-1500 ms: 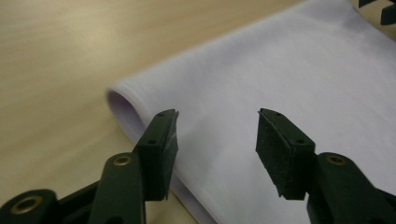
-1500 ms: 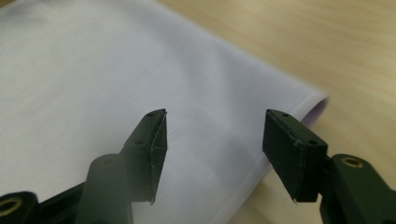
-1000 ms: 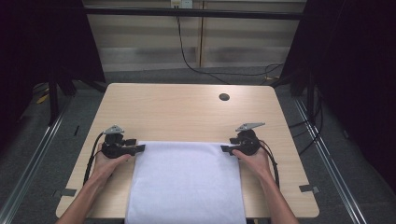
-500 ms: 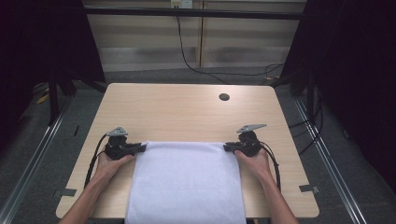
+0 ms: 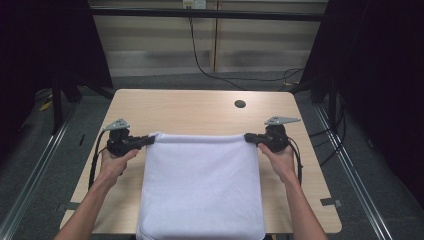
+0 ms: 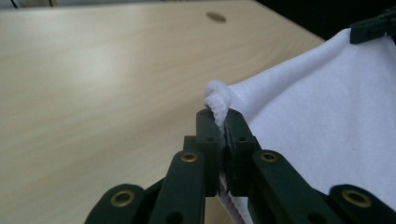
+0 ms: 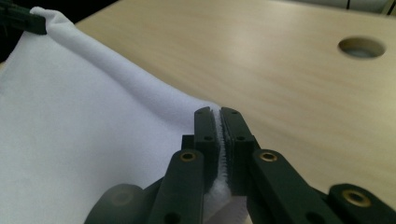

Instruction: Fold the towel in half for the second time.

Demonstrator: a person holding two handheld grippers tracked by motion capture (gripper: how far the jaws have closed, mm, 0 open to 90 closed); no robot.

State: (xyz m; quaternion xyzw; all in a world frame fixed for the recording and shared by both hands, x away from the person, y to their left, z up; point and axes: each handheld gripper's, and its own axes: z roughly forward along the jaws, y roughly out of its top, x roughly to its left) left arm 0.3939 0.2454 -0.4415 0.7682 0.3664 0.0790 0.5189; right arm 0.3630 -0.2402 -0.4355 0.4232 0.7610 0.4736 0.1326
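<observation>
A soft white towel (image 5: pixel 200 185) lies on a pale wooden table (image 5: pixel 200 112) with a smooth top and rounded corners. The towel looks fluffy, and its far edge is lifted off the wood and pulled into a straight line between two grippers. The left gripper (image 5: pixel 148 140) is black and hard. Its jaws have just been closing, and now they pinch the far left corner, where the cloth bunches into a little curl (image 6: pixel 218 100). The right gripper (image 5: pixel 248 138) has closed too, and its jaws squeeze the far right corner (image 7: pixel 219 140). The near edge of the towel hangs over the table's front. A small round hole (image 5: pixel 240 104) sits in the wood beyond.
</observation>
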